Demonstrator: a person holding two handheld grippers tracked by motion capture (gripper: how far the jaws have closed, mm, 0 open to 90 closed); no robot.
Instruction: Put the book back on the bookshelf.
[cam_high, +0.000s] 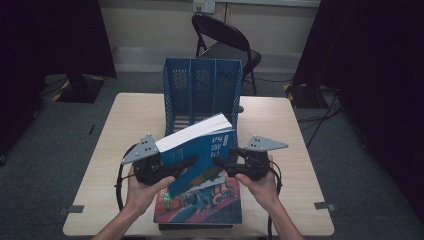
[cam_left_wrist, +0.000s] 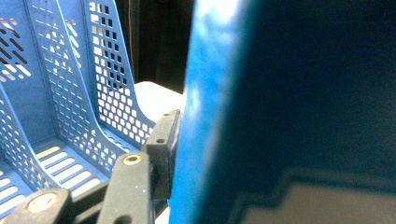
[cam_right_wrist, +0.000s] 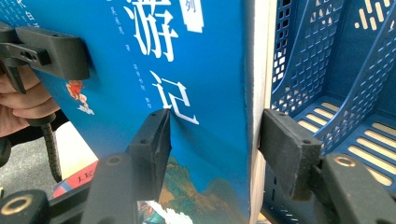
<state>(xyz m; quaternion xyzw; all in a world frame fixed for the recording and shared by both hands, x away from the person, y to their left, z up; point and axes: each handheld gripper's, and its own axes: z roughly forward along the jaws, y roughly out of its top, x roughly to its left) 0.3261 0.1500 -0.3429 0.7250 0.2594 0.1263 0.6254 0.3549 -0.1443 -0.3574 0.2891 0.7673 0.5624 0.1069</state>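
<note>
I have the blue book (cam_high: 200, 142) lifted at a tilt above the table (cam_high: 110, 150), just in front of the blue file rack (cam_high: 202, 90), with another book (cam_high: 200, 205) lying flat beneath it. My left tool (cam_high: 187, 162) clamps the book's left side, half closed with the cover between its jaws; my right tool (cam_high: 220, 162) pinches the right side the same way, pads on cover and page block. The grips sit low, so the book could pivot or slip. If I misjudge the slot, its corner will catch a rack divider and shove the rack back
</note>
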